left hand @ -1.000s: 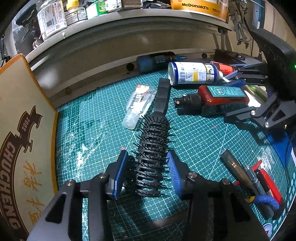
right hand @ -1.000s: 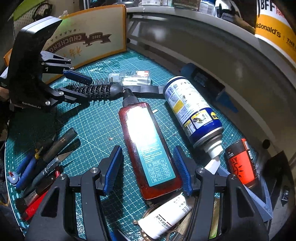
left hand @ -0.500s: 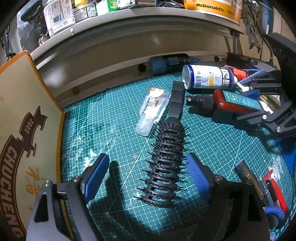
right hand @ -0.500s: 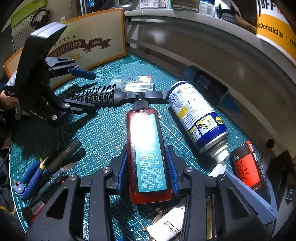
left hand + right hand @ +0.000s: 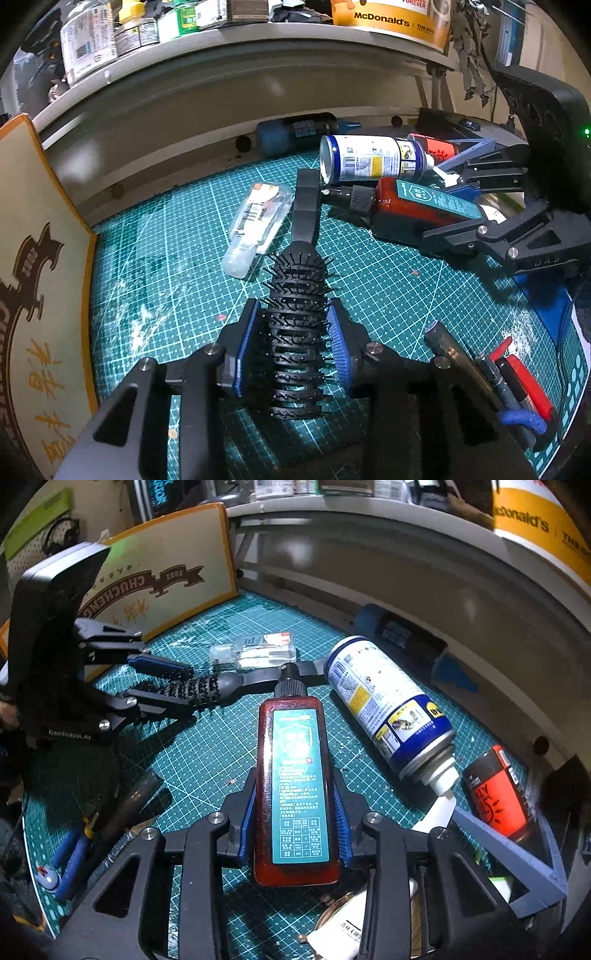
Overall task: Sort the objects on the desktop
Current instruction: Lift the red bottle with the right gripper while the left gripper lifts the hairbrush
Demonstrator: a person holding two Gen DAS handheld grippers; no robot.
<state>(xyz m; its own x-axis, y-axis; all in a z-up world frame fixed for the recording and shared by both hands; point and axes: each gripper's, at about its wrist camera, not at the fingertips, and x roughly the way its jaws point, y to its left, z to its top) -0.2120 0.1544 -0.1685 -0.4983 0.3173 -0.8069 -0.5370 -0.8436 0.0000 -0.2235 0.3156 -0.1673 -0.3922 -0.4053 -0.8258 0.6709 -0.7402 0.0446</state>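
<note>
We see the left gripper (image 5: 291,347) with its jaws just closed in on the bristle head of the black hairbrush (image 5: 295,332); the blue pads (image 5: 245,350) press into the bristles on both sides. The brush lies flat on the green cutting mat (image 5: 388,280) covering the worktop, handle pointing away toward the shelf. Just left of the handle lies a clear plastic bottle (image 5: 255,221); at the handle's far end, a blue-and-white spray can (image 5: 369,158) on its side. Further right, our right gripper (image 5: 295,823) is clamped on the lower body of the red bottle (image 5: 295,786) with the teal label, jaws narrowed to its width, black cap pointing at the brush handle. The bottle sits on the mat. An orange-red can (image 5: 495,794) lies right of the spray can.
</note>
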